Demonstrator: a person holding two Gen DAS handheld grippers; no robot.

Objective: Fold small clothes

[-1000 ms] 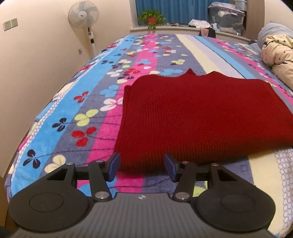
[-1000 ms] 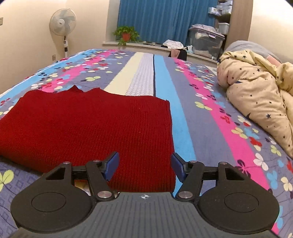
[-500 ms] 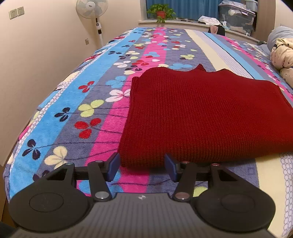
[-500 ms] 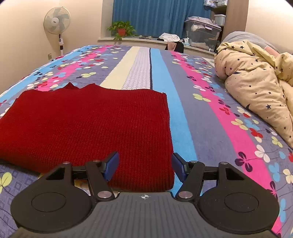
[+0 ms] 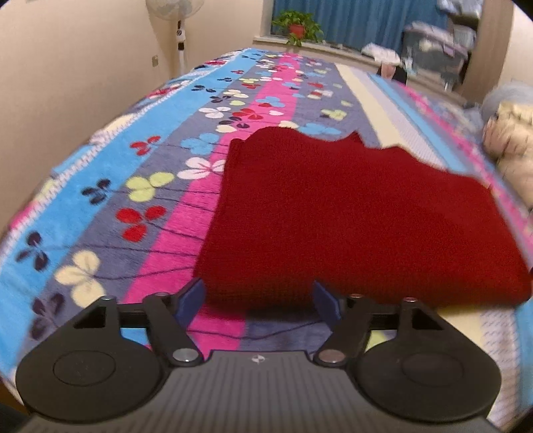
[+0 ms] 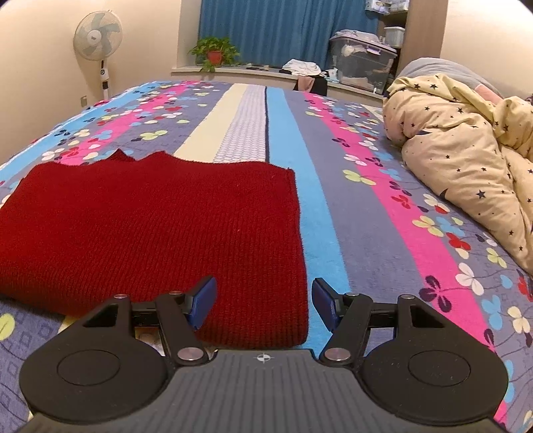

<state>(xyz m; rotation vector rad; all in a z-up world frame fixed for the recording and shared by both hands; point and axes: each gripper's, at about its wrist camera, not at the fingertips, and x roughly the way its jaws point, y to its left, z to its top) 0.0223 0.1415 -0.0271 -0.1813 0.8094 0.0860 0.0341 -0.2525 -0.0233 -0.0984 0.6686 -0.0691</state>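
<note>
Spread under everything is the bed's flowered, striped blanket (image 6: 333,186), and I will place the rest against the red knitted garment (image 6: 150,233) that lies flat on it, at the near end of the bed and close to me. It is already doubled into a thick rectangle with its zigzag edge on the far side, so I judge one more fold is wanted, which is why both my tongs sit low at its near edge. Well to the right of the garment lies a bunched cream duvet with dark stars (image 6: 466,160), pushed aside, I think, to leave the blanket free for folding. Far beyond the garment, on the window ledge before the blue curtain (image 6: 283,30), stands a clear plastic storage box (image 6: 361,56) with a lid; it seems to hold pale cloth, though I cannot tell what. A small heap of clothes (image 6: 303,68) lies loose on the ledge beside it, in no container. Beyond the garment to the left stand a pedestal fan (image 6: 98,36) and a potted plant (image 6: 213,53). My left gripper (image 5: 258,298) is opening, the garment's near left corner lying just ahead between the pads, unpinched. My right gripper (image 6: 263,301) stands spread over the near right corner, gripping nothing.
</note>
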